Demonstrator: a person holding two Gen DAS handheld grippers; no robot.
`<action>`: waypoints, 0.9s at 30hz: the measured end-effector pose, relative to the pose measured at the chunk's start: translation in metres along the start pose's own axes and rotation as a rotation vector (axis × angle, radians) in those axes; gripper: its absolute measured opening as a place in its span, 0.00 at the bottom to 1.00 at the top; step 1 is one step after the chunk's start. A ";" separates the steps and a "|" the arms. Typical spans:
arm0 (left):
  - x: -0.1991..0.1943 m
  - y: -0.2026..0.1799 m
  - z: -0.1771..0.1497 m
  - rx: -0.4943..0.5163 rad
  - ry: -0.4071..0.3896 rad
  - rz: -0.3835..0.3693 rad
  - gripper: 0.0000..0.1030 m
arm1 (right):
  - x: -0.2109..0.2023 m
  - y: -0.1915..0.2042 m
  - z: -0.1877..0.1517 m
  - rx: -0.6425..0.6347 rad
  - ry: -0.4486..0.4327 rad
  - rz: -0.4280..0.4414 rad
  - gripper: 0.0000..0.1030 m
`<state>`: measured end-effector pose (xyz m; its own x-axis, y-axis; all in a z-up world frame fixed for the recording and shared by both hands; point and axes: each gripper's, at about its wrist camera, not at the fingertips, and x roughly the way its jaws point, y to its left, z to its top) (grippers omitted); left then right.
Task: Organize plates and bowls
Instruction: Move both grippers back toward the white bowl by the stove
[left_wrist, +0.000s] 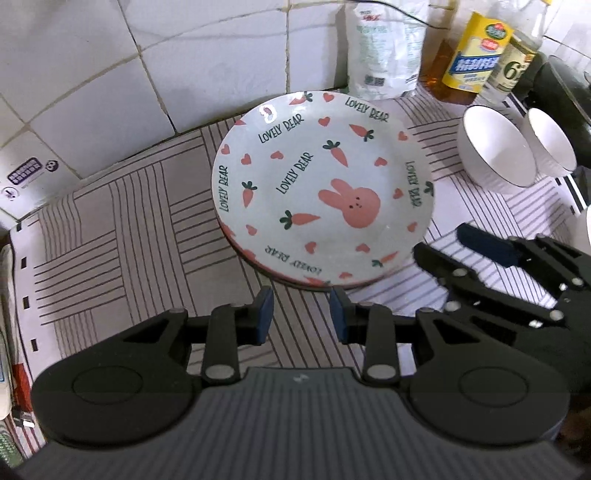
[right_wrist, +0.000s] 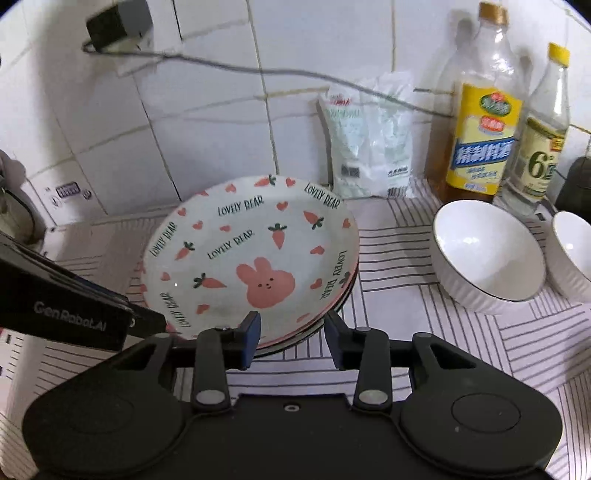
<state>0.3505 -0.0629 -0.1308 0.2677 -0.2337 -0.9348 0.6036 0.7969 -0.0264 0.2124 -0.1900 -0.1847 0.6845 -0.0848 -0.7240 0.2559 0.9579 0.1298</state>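
Note:
A stack of white plates (left_wrist: 321, 192) (right_wrist: 251, 254) printed with a pink rabbit, carrots and hearts lies on the striped cloth near the tiled wall. Two white ribbed bowls (left_wrist: 495, 147) (right_wrist: 487, 251) stand side by side to its right. My left gripper (left_wrist: 301, 314) hovers just short of the stack's near rim, open, with nothing between its blue pads. My right gripper (right_wrist: 292, 332) sits at the near right rim, open; the plate edge shows in its gap but the pads do not press on it. Each gripper appears in the other's view, the right gripper (left_wrist: 447, 251) and the left gripper (right_wrist: 155, 325).
A white plastic bag (right_wrist: 369, 147), a yellow-labelled bottle (right_wrist: 480, 122) and a clear bottle (right_wrist: 543, 129) stand against the tiled wall (left_wrist: 110, 74) behind the bowls. A dark pot (left_wrist: 565, 92) is at the far right. A cable (right_wrist: 258, 70) hangs across the wall.

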 end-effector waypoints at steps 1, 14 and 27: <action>-0.004 -0.001 -0.003 0.002 -0.003 0.000 0.35 | -0.008 -0.001 -0.002 0.012 -0.015 -0.002 0.44; -0.064 -0.039 -0.039 0.018 -0.048 -0.026 0.44 | -0.110 -0.010 -0.020 0.024 -0.155 -0.034 0.47; -0.096 -0.121 -0.055 0.049 -0.056 0.060 0.58 | -0.164 -0.072 -0.035 -0.036 -0.185 -0.005 0.57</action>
<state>0.2108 -0.1064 -0.0574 0.3452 -0.2177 -0.9129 0.6205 0.7828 0.0479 0.0575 -0.2358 -0.0988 0.7982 -0.1356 -0.5869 0.2374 0.9663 0.0996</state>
